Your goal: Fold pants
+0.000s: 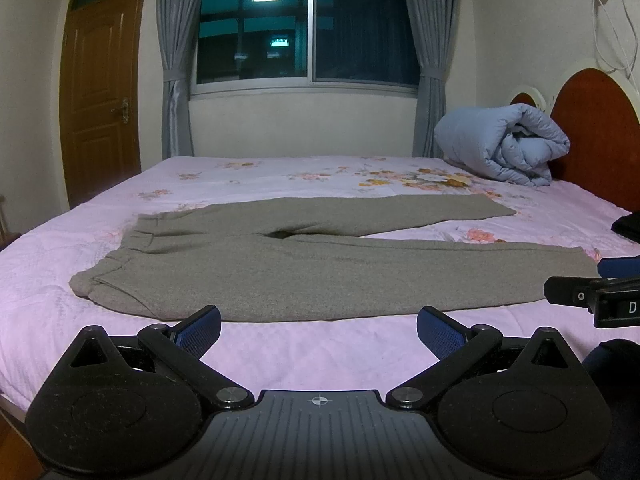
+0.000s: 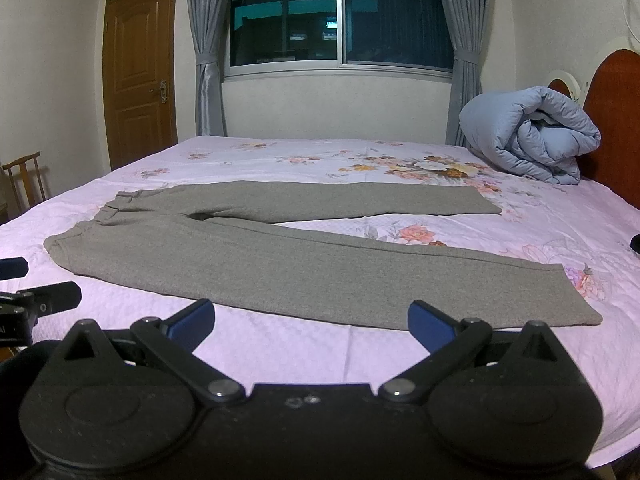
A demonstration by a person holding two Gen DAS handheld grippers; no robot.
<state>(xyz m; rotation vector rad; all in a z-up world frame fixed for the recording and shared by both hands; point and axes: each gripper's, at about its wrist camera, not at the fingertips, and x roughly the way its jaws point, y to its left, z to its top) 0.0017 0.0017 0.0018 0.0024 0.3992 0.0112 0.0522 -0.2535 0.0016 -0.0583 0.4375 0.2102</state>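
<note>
Both my grippers—left gripper point(image 1: 319, 330) and right gripper point(image 2: 311, 322)—hang spread wide and empty just short of the grey pants point(image 2: 256, 256), flat on the bed point(image 2: 540, 216). I'd pinch the near leg's edge at waistband and hem—then lift evenly.

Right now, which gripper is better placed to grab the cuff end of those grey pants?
The right gripper: open, it faces the near leg's cuff. The left gripper, also open, sits nearer the waistband.
</note>
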